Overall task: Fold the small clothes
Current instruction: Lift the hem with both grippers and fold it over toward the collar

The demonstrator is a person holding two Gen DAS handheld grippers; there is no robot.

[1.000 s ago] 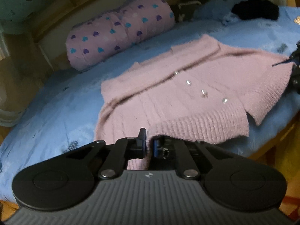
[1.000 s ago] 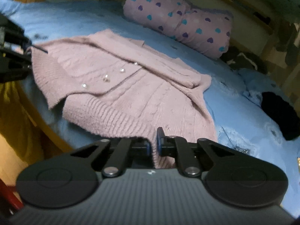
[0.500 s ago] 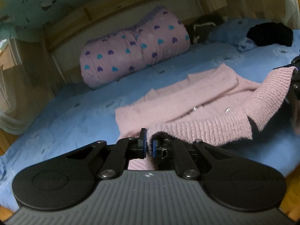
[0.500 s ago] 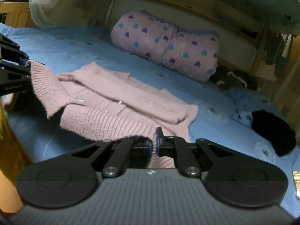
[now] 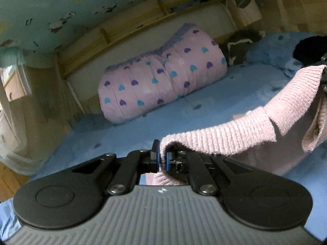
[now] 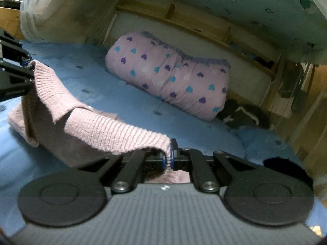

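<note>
Bedroom w/ a peeling green wall (image 5: 85,6) and a wooden headboard shelf (image 5: 130,30) at 12 o'clock in both views; blue bedsheet (image 5: 126,130) covers the bed. Pink rolled quilt (image 5: 163,73) w/ blue and purple hearts lies across the far side of the bed, approx. 12 o'clock from each camera. In the left wrist view a dark garment (image 5: 243,42) sits at 1 o'clock beside the quilt's end, and a black item (image 5: 308,49) sits at 2 o'clock on crumpled blue fabric. Pink knit cardigan (image 5: 235,136) is held up off the sheet by its ribbed hem, stretched between the two grippers, the body hanging below; a lower part seems to touch the bed, can't tell for sure. Left gripper (image 5: 162,159) has its blue pads pressed together, pinching one hem corner. Right gripper (image 6: 168,156) is likewise clamped tight on the other hem corner. In the left view the hem runs from centre out to 3 o'clock, where the other gripper's black linkage shows at the frame edge; in the right view it runs out to 9 o'clock, same way. Hem band sags a bit mid-span, w/ the button-front opening showing as a split. One small button (image 5: 248,112) shows just behind the hem.
</note>
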